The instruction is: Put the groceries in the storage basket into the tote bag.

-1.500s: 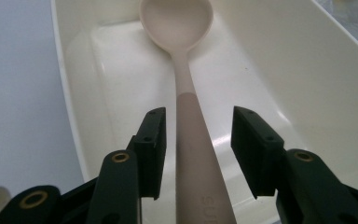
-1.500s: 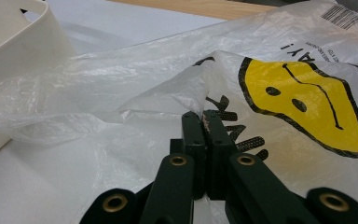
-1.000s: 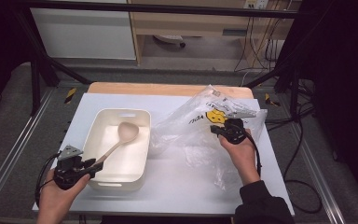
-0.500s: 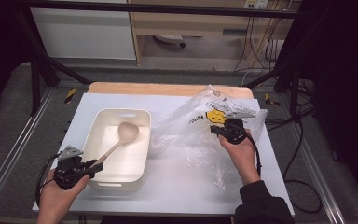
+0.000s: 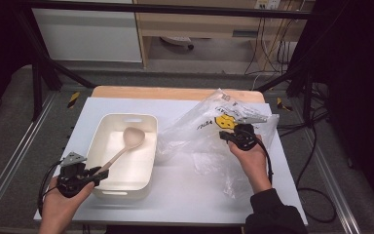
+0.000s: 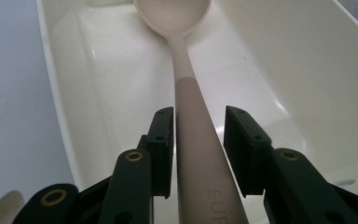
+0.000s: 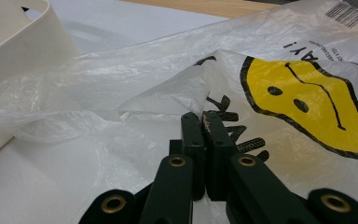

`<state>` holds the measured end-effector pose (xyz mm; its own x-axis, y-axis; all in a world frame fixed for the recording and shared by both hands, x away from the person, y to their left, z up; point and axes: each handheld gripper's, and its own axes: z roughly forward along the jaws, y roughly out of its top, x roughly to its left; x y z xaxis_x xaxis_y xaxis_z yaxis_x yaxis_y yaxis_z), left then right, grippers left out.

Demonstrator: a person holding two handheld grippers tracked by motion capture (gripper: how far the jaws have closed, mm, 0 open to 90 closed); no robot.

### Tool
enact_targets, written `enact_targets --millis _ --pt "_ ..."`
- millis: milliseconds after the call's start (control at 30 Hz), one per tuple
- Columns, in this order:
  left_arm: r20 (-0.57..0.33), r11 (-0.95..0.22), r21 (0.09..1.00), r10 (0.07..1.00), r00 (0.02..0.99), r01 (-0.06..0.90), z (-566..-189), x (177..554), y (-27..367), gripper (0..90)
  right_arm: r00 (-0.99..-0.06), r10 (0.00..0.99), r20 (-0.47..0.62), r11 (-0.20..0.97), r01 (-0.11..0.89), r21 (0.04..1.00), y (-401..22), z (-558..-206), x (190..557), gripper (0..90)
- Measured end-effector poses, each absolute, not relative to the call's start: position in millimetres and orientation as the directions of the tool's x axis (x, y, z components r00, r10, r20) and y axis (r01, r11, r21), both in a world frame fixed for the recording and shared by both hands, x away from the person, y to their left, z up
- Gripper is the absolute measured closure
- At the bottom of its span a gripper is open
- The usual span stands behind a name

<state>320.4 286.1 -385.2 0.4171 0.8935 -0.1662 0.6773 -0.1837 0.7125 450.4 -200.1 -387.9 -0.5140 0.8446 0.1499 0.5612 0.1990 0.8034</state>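
Observation:
A beige spoon (image 5: 126,141) lies in the cream tub (image 5: 121,187), its handle sticking out over the near left corner. My left gripper (image 5: 97,171) straddles that handle. In the left gripper view the spoon (image 6: 182,56) runs between the jaws of the left gripper (image 6: 198,112), which have just opened a little; a gap shows on one side. My right gripper (image 5: 225,135) is shut on a fold of the clear plastic bag (image 5: 199,131) with a yellow smiley. The right gripper view has the right gripper (image 7: 203,116) pinching the bag (image 7: 121,93) film.
The white mat (image 5: 185,195) covers the table, with a strip of wooden tabletop (image 5: 175,92) at the back. The bag spreads from the tub's right wall to the table's right edge. Cables (image 5: 316,146) hang off the right side.

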Motion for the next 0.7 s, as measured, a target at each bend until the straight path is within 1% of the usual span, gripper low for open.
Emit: enact_targets --millis 100,467,700 --pt "-0.155 -0.196 0.711 0.893 0.422 0.675 -385.6 320.6 286.0 66.2 -0.515 0.844 0.149 0.200 0.561 0.803 -199.7 -387.8 450.3 89.9" --pt "-0.115 -0.220 0.729 0.894 0.433 0.648 -385.7 320.9 283.4 68.4 -0.514 0.844 0.151 0.198 0.561 0.804 -200.2 -387.2 450.2 89.9" --pt "-0.118 -0.212 0.743 0.892 0.436 0.635 -384.1 320.4 285.0 68.5 -0.515 0.844 0.152 0.198 0.562 0.803 -200.9 -386.8 450.2 90.0"
